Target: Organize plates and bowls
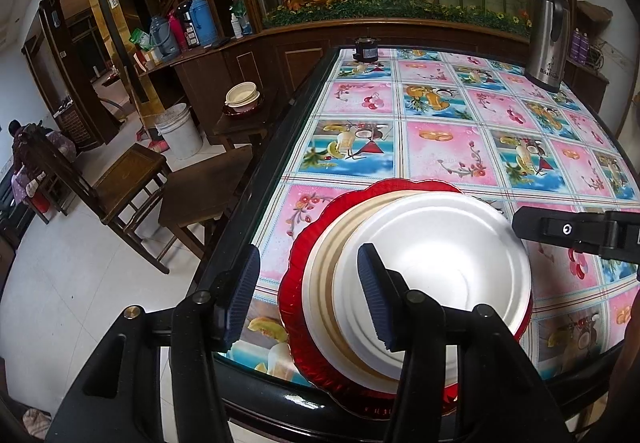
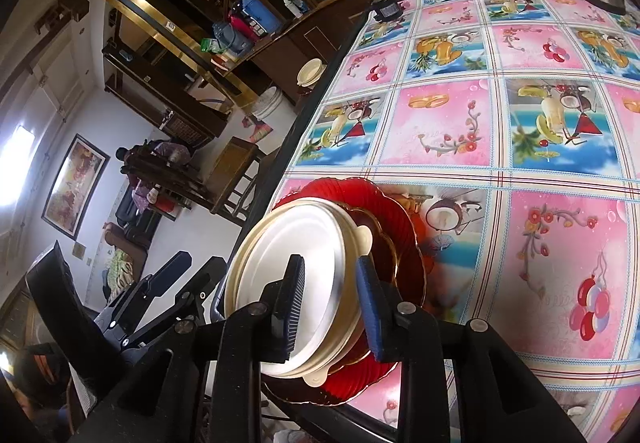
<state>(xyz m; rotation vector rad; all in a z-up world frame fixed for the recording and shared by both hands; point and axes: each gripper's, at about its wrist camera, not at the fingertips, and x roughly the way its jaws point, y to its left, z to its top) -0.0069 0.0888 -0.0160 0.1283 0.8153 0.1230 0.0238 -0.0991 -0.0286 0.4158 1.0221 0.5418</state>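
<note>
A: Where's the stack?
B: At the near left corner of the bench (image 1: 440, 147), by its dark edge. A white bowl (image 1: 440, 255) sits in a cream bowl (image 1: 320, 255), which rests on a red scalloped plate (image 1: 304, 243).
A: And the left claw (image 1: 308, 295)?
B: Spread. One pad is over the white bowl's near rim, the other hangs out past the bench edge; neither presses on anything.
A: The right claw (image 2: 332, 307)?
B: Its pads straddle the bowls' rims with a gap each side, so it's loose, not pinching.
A: Anything else around?
B: A steel flask (image 1: 548, 39) at the far right, and a small dark jar (image 1: 366, 49) at the far edge.
</note>
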